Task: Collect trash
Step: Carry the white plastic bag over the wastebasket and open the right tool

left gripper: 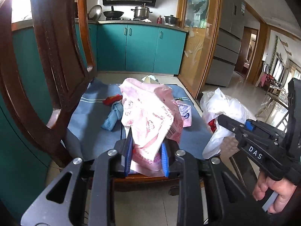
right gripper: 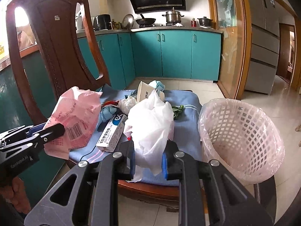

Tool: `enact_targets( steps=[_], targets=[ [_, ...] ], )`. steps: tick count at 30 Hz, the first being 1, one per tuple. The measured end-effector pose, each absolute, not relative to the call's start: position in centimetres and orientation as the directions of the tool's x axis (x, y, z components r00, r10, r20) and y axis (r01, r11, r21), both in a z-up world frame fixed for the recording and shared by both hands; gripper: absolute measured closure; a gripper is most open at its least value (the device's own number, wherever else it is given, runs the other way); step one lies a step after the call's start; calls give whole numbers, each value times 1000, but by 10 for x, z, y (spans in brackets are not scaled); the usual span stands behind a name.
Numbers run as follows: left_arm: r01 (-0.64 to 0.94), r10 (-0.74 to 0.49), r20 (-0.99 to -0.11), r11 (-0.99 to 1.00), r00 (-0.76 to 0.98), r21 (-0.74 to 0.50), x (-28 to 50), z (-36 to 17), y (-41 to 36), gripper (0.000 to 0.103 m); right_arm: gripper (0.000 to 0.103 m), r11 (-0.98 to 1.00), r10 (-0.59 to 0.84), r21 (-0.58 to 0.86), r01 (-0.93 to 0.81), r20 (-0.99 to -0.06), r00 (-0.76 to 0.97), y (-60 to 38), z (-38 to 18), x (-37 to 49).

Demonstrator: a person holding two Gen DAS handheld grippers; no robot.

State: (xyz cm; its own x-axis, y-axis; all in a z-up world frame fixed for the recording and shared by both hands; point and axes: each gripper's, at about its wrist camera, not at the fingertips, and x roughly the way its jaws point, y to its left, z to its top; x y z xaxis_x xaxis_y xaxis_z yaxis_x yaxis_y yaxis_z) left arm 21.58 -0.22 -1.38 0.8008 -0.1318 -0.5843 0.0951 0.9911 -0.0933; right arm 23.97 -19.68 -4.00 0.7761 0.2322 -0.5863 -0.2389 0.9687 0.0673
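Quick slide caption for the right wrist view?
Right gripper holds a white bag beside the lined basket.

1. On the chair seat cushion (right gripper: 188, 101): a heap of trash, with the chair back (right gripper: 54, 43) rising at its left.
2. Between the left gripper's (left gripper: 144, 150) fingers, above the cushion's near left part: a printed plastic bag (left gripper: 150, 116).
3. Between the right gripper's (right gripper: 148, 160) fingers, right of that bag: a plain plastic bag (right gripper: 150, 124).
4. Lying flat between the two bags: a carton box (right gripper: 112, 131).
5. Behind the box: a crumpled cloth (right gripper: 108, 113) and a wad of tissue (right gripper: 128, 102).
6. Farther back: a tilted paper cup (right gripper: 144, 92).
7. Right of the plain bag, on the cushion: a leafy sprig (right gripper: 177, 110).
8. Just right of the chair: a lined basket (right gripper: 240, 137).
9. Behind everything: cabinets (right gripper: 175, 54) with pots on top.
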Motion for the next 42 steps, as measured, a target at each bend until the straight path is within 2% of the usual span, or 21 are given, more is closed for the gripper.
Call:
enact_targets(
  steps=[34, 42],
  targets=[
    [91, -118, -611, 993, 783, -75, 225, -24, -11, 75, 81, 969, 230, 71, -235, -599, 767, -199, -44, 239],
    [96, -118, -615, 993, 780, -69, 226, -25, -11, 75, 81, 982, 181, 61, -179, -566, 804, -221, -33, 247]
  ],
)
